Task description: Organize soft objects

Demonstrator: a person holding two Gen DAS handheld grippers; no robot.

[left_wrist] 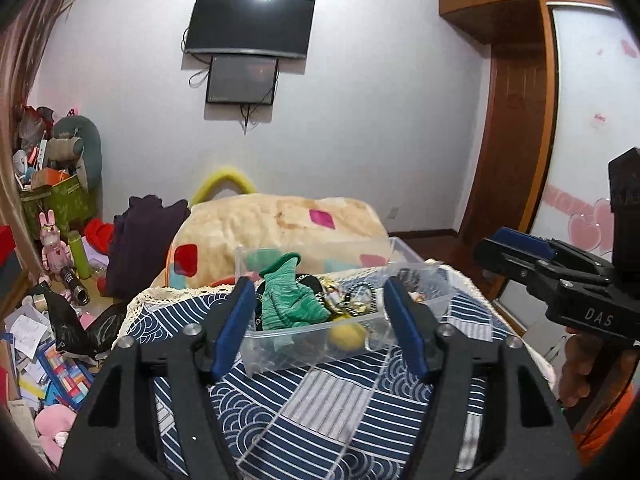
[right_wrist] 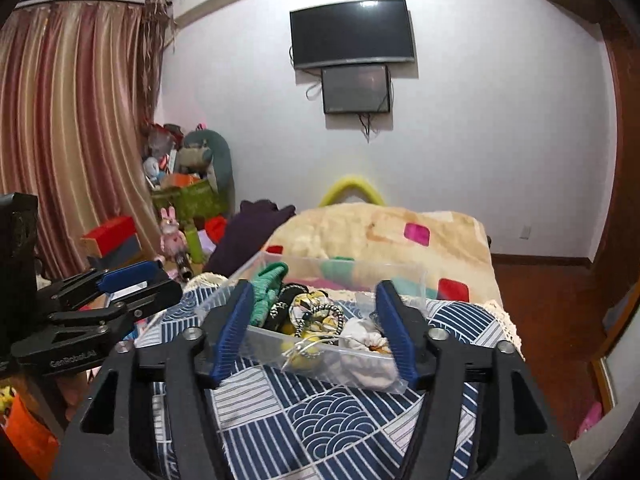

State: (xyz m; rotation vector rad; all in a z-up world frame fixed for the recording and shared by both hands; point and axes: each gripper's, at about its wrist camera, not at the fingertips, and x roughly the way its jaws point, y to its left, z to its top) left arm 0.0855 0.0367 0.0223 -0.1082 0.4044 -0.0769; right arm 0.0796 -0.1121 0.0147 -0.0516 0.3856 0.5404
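Note:
A clear plastic box (left_wrist: 280, 344) sits on the blue patterned bedspread (left_wrist: 320, 412). It holds a green knitted cloth (left_wrist: 288, 300), a yellow soft ball (left_wrist: 347, 336) and black and yellow hair ties (left_wrist: 352, 300). My left gripper (left_wrist: 320, 320) is open and empty, its fingers either side of the box but short of it. The right wrist view shows the box (right_wrist: 360, 356) with a white cloth (right_wrist: 362, 338) and the green cloth (right_wrist: 268, 292). My right gripper (right_wrist: 314, 320) is open and empty, just before the box. Each gripper shows in the other's view, the right (left_wrist: 516, 254) and the left (right_wrist: 132, 284).
A cream blanket (left_wrist: 280, 216) lies folded behind the box, with a dark purple garment (left_wrist: 140, 240) to its left. Toys, boxes and papers clutter the floor (left_wrist: 48, 320) at the left. A wardrobe (left_wrist: 580, 140) stands at the right. Two screens (left_wrist: 248, 28) hang on the far wall.

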